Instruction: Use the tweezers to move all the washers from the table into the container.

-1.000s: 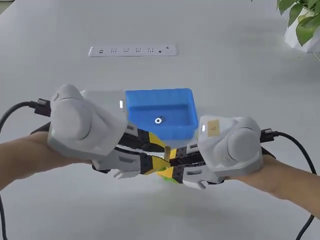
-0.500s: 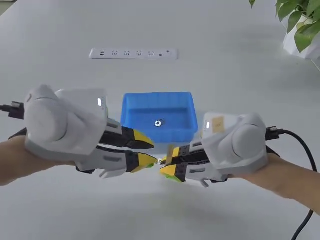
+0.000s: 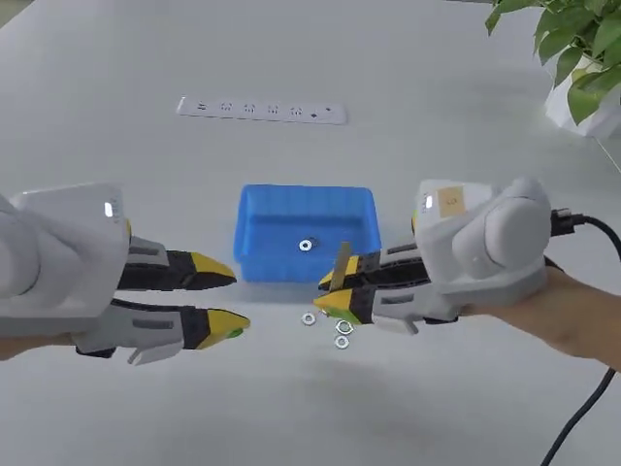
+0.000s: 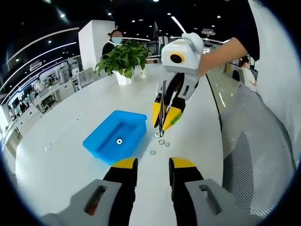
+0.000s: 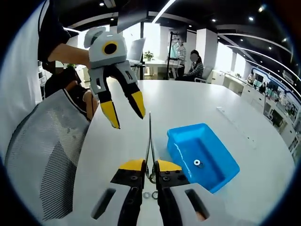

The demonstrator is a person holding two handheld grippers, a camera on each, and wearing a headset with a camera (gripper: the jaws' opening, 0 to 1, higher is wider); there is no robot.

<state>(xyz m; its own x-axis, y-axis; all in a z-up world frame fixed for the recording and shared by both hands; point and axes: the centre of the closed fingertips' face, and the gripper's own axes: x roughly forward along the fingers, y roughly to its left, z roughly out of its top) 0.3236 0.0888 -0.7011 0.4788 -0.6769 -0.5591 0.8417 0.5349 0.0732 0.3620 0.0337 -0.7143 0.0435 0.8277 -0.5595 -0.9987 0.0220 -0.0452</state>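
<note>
The slim silver metal tweezers are pinched in the right gripper's jaws, their long axis in line with the jaws and their tips slanting down at the white bench. At least three small flat steel ring washers lie below the tips, on the side of the blue rectangular plastic container toward the bench's near edge. The container holds a single washer, and the left gripper hangs with its jaws spread.

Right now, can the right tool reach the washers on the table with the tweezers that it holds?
Probably yes. The right tool, shut on the tweezers, hangs just above the washers beside the blue container; nothing lies between, and the left tool stands open, well aside.
</note>
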